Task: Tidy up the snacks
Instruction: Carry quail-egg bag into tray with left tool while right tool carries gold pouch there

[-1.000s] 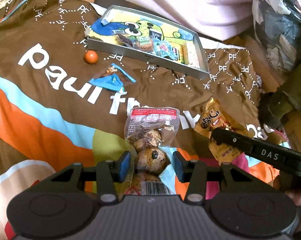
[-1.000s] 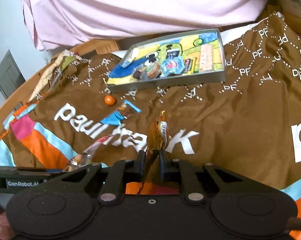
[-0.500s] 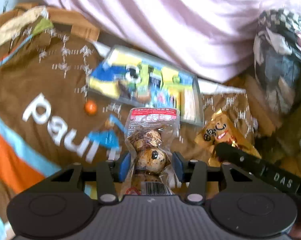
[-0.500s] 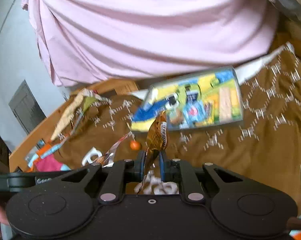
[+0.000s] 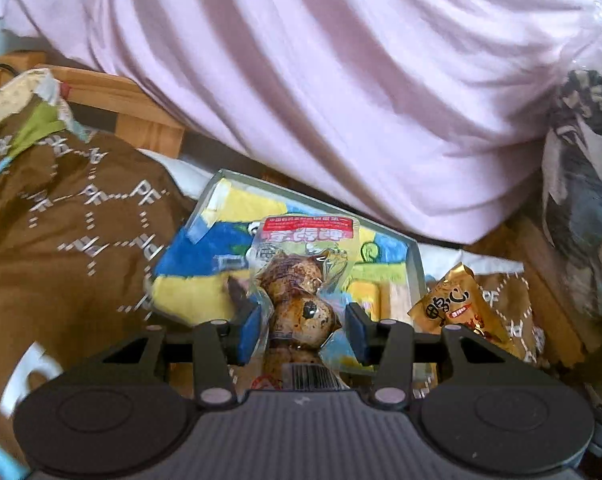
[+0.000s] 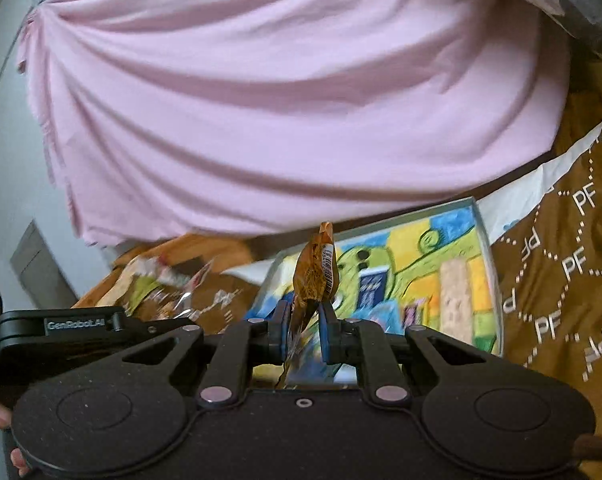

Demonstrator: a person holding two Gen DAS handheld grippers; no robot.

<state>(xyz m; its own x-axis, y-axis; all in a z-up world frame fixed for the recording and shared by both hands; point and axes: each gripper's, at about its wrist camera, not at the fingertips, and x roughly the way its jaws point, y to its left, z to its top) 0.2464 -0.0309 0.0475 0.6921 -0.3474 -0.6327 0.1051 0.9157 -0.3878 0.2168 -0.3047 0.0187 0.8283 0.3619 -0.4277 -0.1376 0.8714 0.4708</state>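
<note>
My left gripper (image 5: 303, 328) is shut on a clear packet of speckled brown eggs (image 5: 301, 292) with a red label, held upright above the near end of the tray. The tray (image 5: 415, 264) is a shallow grey box lined with a bright cartoon picture. My right gripper (image 6: 305, 328) is shut on a golden-orange snack packet (image 6: 317, 272), seen edge-on above the tray (image 6: 489, 264). The same golden packet (image 5: 457, 308) shows to the right in the left wrist view. The left gripper's black body (image 6: 61, 326) lies at the left of the right wrist view.
A pink cloth (image 5: 341, 80) hangs close behind the tray. A brown "PF" blanket (image 5: 61, 240) covers the surface over a wooden frame (image 5: 133, 120). A beige wafer bar (image 6: 455, 296) and a blue packet (image 6: 371, 284) lie in the tray. A patterned bag (image 5: 581, 200) stands at the right.
Both grippers have travelled forward and a little up with their packets, from the open blanket to above the tray. The orange ball and blue wrapper have dropped out of view.
</note>
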